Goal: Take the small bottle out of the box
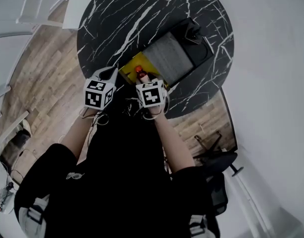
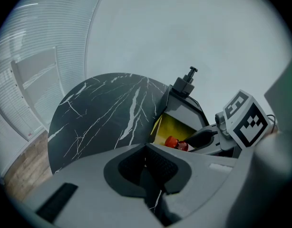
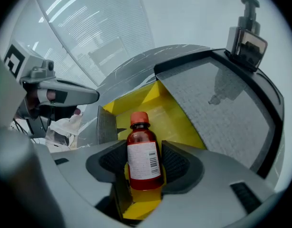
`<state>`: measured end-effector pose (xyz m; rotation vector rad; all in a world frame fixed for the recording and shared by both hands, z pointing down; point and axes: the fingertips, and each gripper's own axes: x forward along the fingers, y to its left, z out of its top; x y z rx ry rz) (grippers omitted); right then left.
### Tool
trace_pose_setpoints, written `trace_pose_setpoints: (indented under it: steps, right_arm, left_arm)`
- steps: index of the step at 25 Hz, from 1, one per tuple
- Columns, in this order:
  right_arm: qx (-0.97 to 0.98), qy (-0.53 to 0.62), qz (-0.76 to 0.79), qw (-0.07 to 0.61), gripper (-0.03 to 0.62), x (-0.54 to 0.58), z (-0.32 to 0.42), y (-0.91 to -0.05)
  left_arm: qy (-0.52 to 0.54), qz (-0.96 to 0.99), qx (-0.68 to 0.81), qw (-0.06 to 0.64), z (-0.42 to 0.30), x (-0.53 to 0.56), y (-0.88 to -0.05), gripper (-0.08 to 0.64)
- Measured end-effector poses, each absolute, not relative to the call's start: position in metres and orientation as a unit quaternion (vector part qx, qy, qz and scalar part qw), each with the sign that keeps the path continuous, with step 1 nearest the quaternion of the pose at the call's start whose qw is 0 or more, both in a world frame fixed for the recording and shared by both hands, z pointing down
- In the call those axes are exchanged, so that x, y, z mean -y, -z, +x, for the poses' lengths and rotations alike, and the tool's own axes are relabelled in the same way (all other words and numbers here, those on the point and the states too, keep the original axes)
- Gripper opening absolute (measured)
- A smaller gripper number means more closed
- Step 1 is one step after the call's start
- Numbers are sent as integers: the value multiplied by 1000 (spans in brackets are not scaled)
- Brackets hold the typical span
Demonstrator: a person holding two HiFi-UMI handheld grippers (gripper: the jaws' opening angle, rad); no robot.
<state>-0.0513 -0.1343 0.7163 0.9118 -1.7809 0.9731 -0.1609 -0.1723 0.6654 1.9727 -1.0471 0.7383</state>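
Observation:
A small amber bottle (image 3: 143,158) with an orange cap and a white label stands upright between my right gripper's (image 3: 143,167) pads, which are shut on it. It is over the yellow inside of the open box (image 3: 177,120), whose grey-lined lid (image 3: 222,103) lies back to the right. In the head view the bottle's cap (image 1: 139,71) shows just ahead of the right gripper (image 1: 143,79), at the box's (image 1: 147,61) near end. My left gripper (image 1: 110,74) hovers left of the box over the black marble table (image 1: 122,19). Its jaws (image 2: 148,175) are shut on nothing. From there the bottle (image 2: 173,143) and box (image 2: 172,127) show to the right.
A black pump-topped object (image 3: 246,32) stands at the far end of the lid (image 1: 169,56). The round table's edge runs close beneath both grippers. A white chair (image 1: 33,9) is at the upper left, an office chair (image 1: 216,160) at the lower right on the wood floor.

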Motion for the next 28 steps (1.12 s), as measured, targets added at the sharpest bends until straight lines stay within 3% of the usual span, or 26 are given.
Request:
trace_pose_setpoints:
  steps: [8, 14, 18, 28]
  right_arm:
    - [732, -328, 334, 496, 212, 122, -54, -725]
    - [740, -329, 330, 486, 209, 121, -53, -718]
    - [747, -346, 339, 455, 207, 121, -53, -713]
    - [793, -366, 384, 300, 206, 121, -51, -662]
  left_arm:
    - [-294, 774, 415, 378, -143, 154, -661, -2]
    - [-288, 770, 436, 366, -141, 141, -650, -2]
    - [-284, 766, 452, 358, -140, 134, -642, -2]
    - [-282, 774, 466, 322, -120, 115, -612, -2]
